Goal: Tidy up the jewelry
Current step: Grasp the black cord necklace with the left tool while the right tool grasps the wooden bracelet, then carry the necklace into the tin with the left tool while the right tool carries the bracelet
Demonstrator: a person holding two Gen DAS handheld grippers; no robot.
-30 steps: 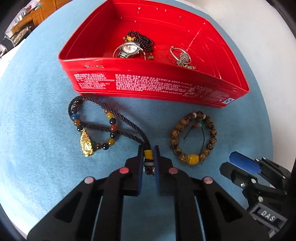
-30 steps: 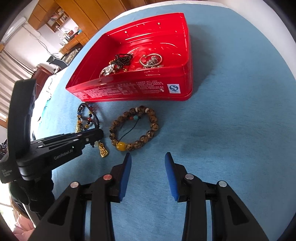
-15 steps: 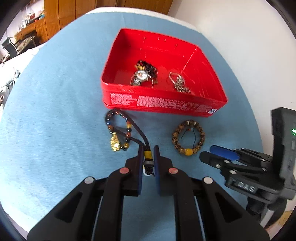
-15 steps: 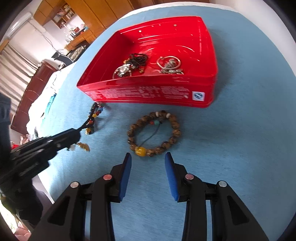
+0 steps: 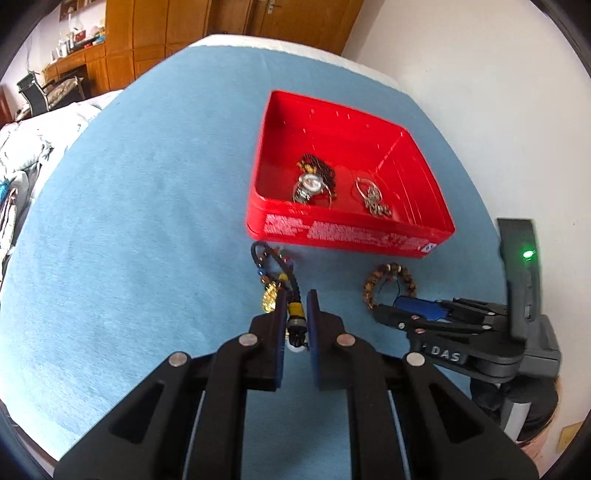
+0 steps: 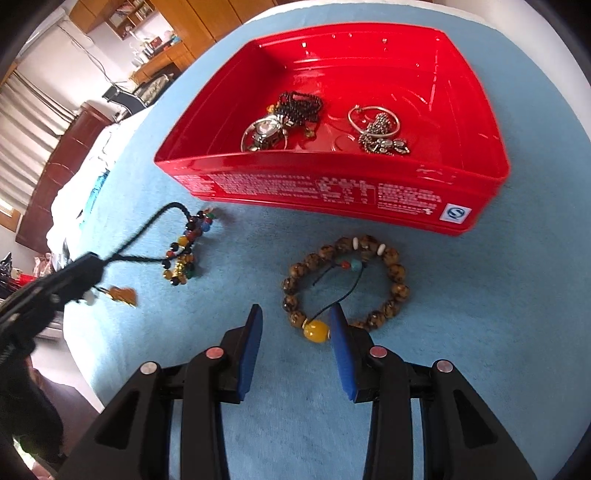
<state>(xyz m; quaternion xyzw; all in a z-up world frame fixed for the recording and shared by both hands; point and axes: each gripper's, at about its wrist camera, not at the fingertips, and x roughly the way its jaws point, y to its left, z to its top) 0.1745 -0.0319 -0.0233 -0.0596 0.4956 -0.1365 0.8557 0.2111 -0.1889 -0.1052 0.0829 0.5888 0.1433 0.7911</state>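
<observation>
My left gripper (image 5: 296, 306) is shut on the yellow-banded knot of a black-cord necklace (image 5: 275, 266). Its coloured beads and gold pendant hang from the grip, with the lower beads (image 6: 184, 251) still on the blue cloth. The right gripper (image 6: 295, 314) stands open and tilted down over a brown bead bracelet (image 6: 391, 266), whose yellow bead (image 6: 316, 330) lies between the fingers, untouched. Behind both, a red tin (image 6: 332, 184) holds a watch (image 6: 266, 131), a dark bead strand (image 6: 299, 105) and a silver bangle with charms (image 6: 376, 125).
A blue cloth (image 5: 147, 221) covers the round table, whose edge curves close on the near left. White bedding (image 5: 29, 147) and wooden cabinets (image 5: 147, 33) lie beyond it. A white wall (image 5: 498, 110) stands to the right of the tin.
The left gripper rose and drew back with the necklace, lifting most of it off the cloth. The right gripper slid toward the brown bracelet until the yellow bead lay between its fingers.
</observation>
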